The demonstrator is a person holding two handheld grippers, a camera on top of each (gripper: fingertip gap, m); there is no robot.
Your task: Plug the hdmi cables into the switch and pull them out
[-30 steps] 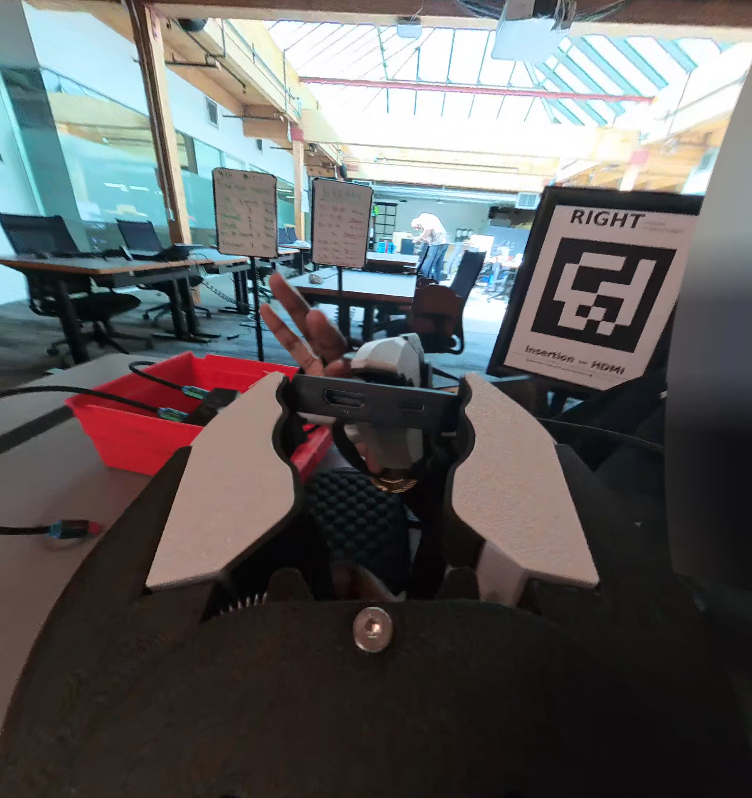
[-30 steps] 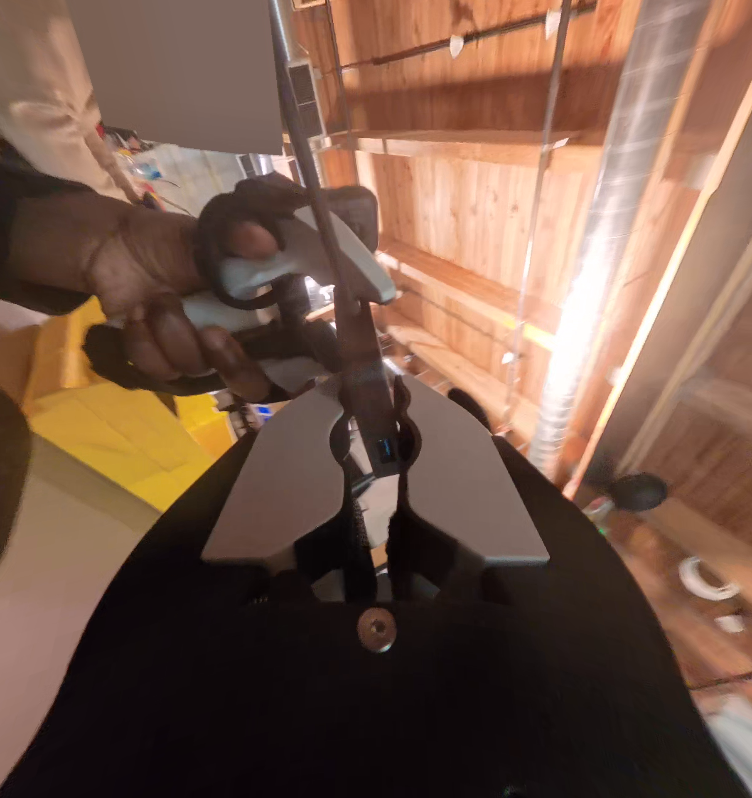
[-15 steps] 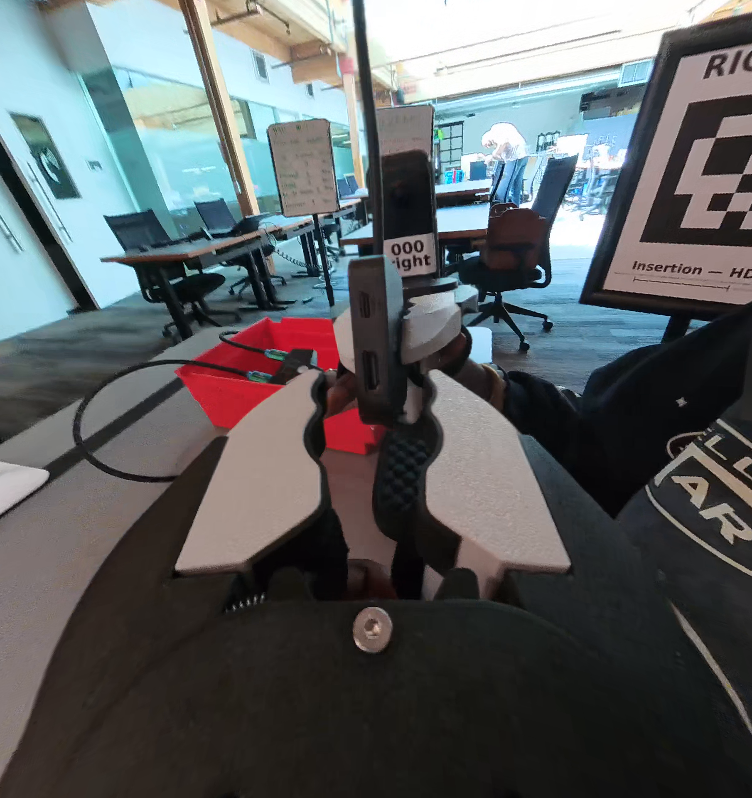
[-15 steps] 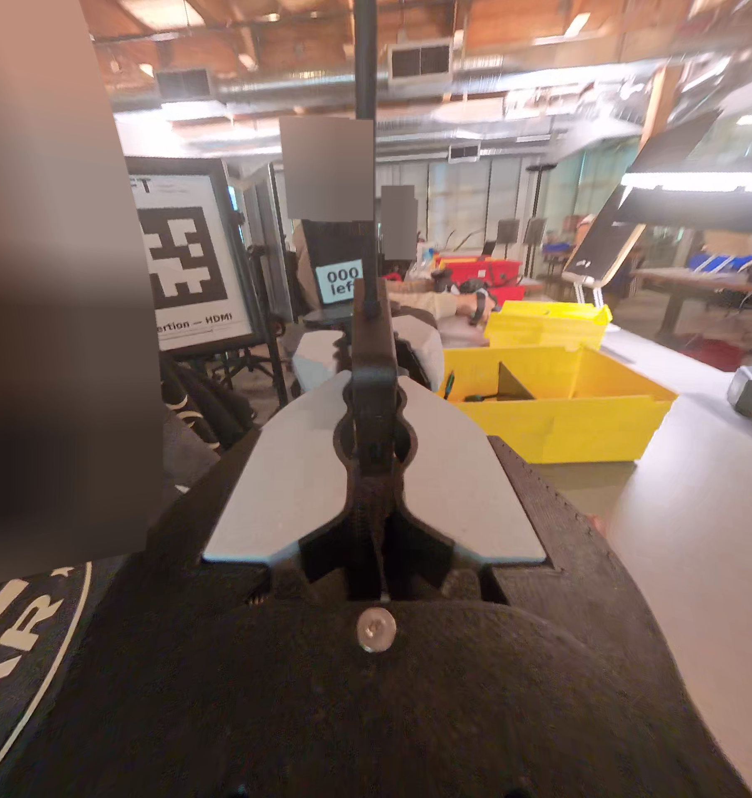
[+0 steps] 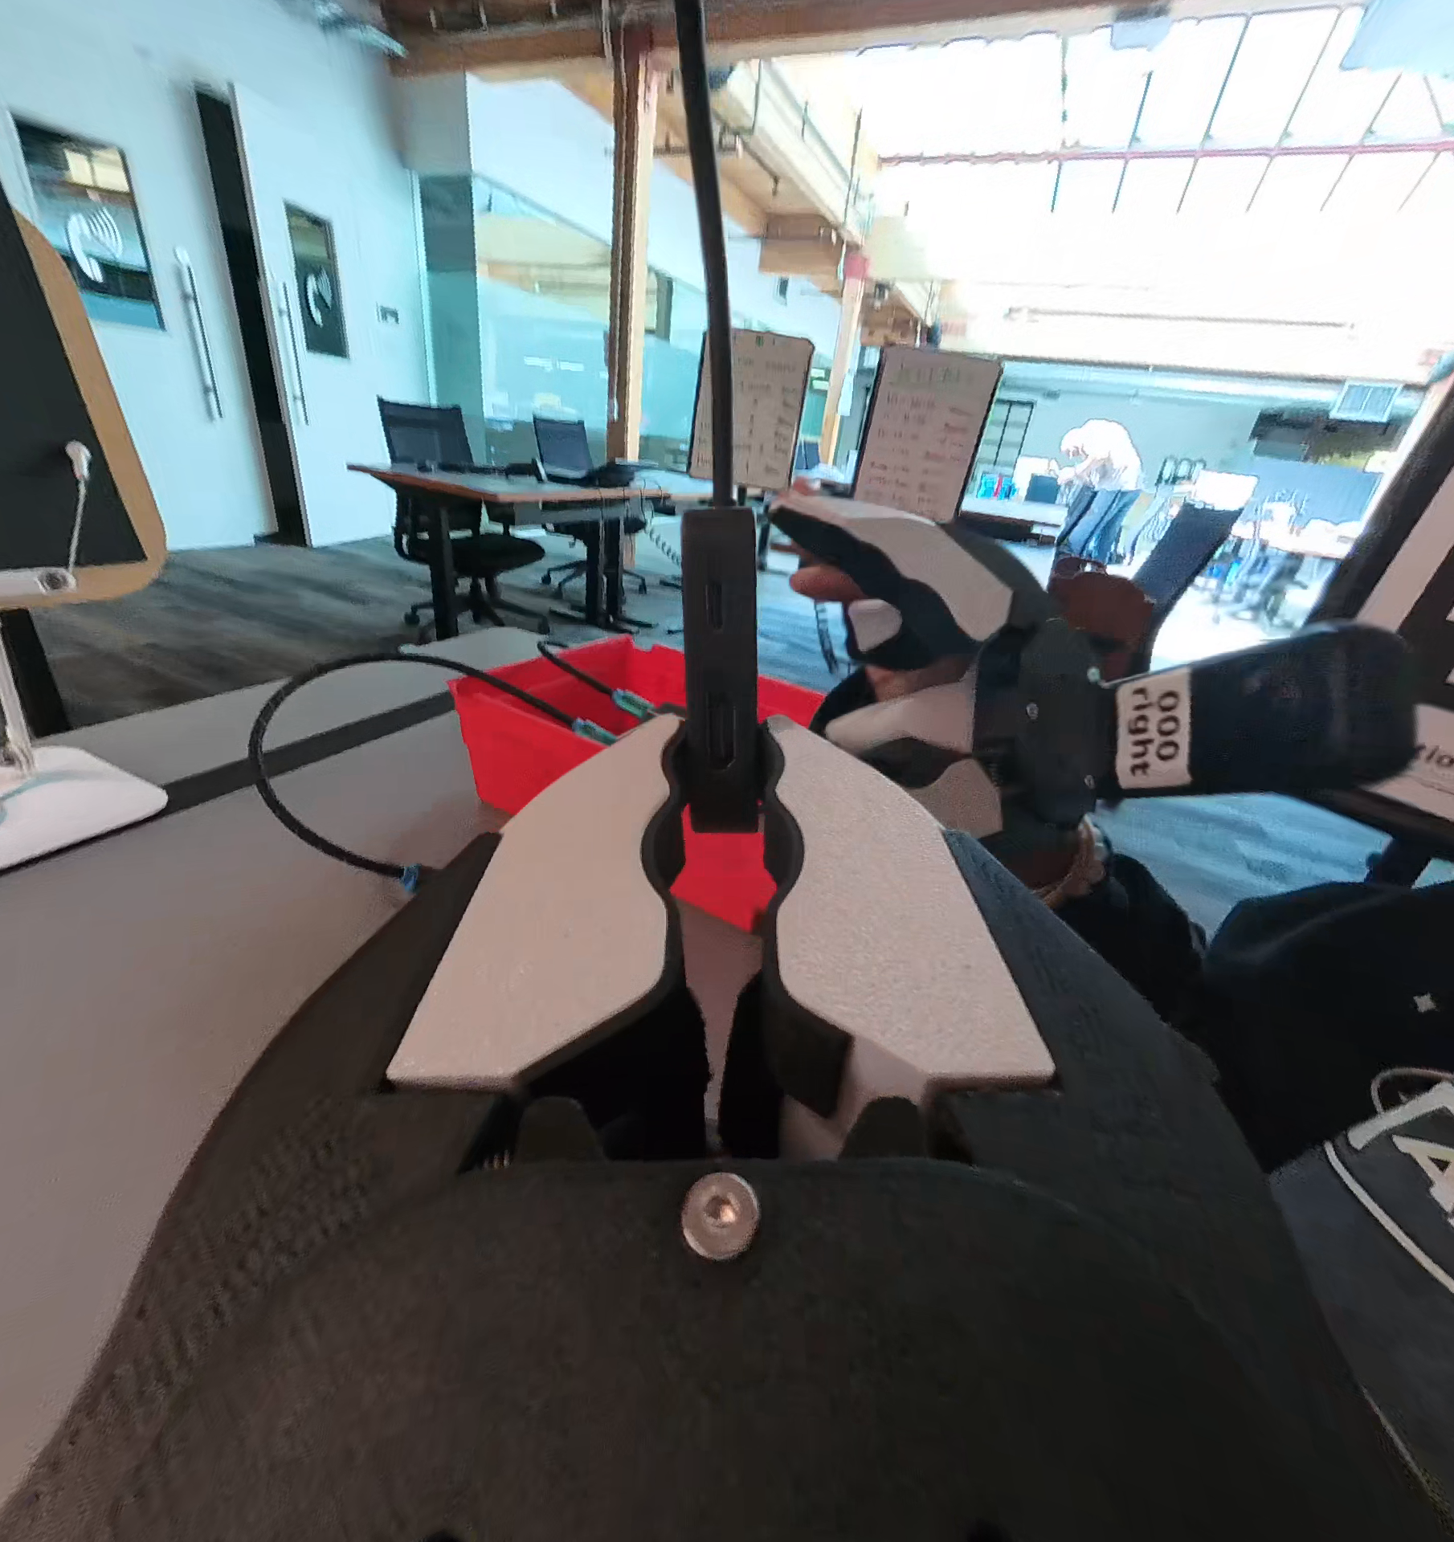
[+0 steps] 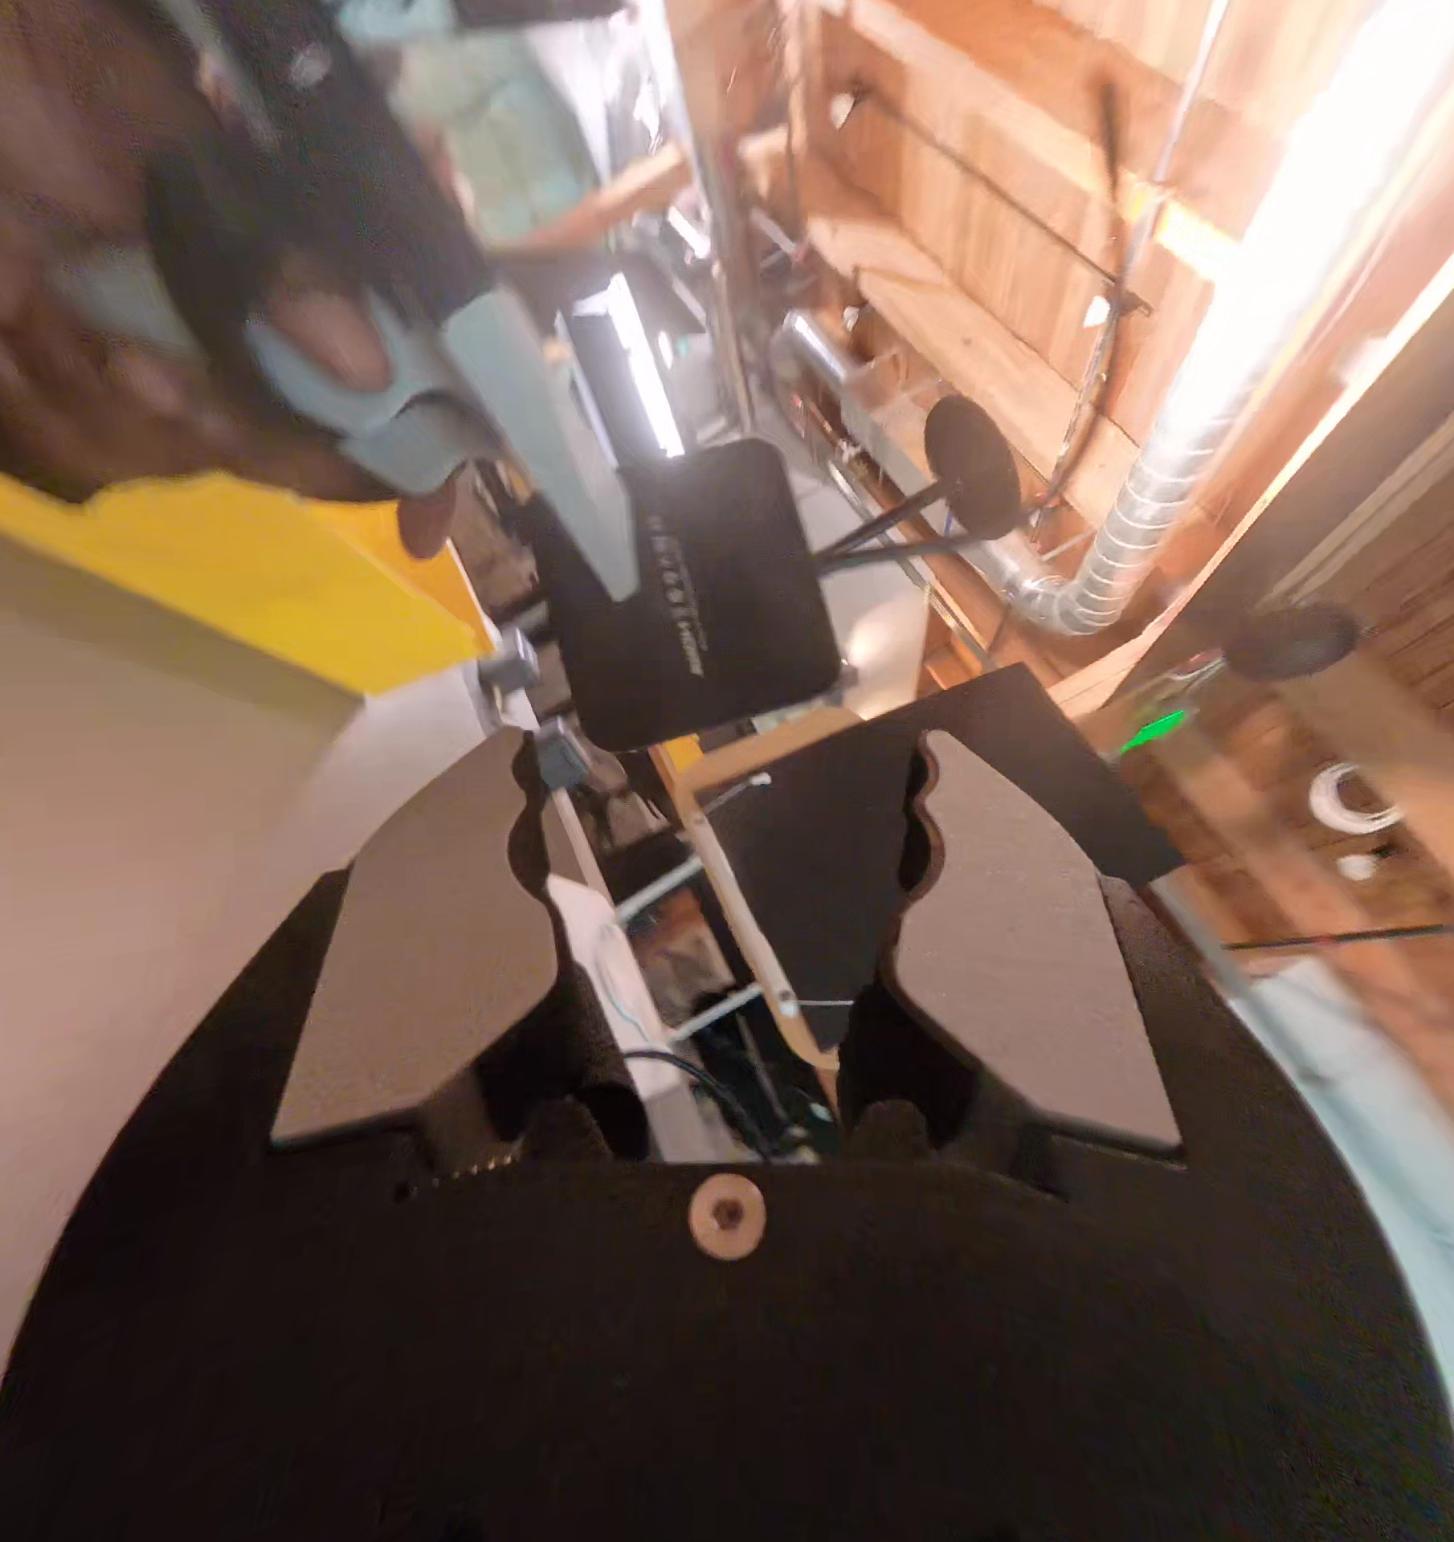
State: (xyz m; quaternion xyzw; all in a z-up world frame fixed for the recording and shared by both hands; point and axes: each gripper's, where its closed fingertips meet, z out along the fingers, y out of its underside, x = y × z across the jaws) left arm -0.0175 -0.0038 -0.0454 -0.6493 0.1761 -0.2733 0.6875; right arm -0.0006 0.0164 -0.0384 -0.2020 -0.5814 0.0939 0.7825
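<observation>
My left gripper (image 5: pixel 719 780) has its fingers (image 5: pixel 569 901) clamped on the black switch (image 5: pixel 717 667), held upright on edge, its black lead (image 5: pixel 704 242) rising out of the top. My right gripper (image 6: pixel 719 826) has its fingers (image 6: pixel 440 926) spread apart on nothing; it carries a white printed label in the left view. Far on the grey worktop (image 5: pixel 123 959) a red bin (image 5: pixel 540 743) holds hdmi cables (image 5: pixel 590 709). A black-and-white marker sign (image 5: pixel 1450 584) with printed writing stands at right. The switch's flat face bears small white lettering, too blurred to read
</observation>
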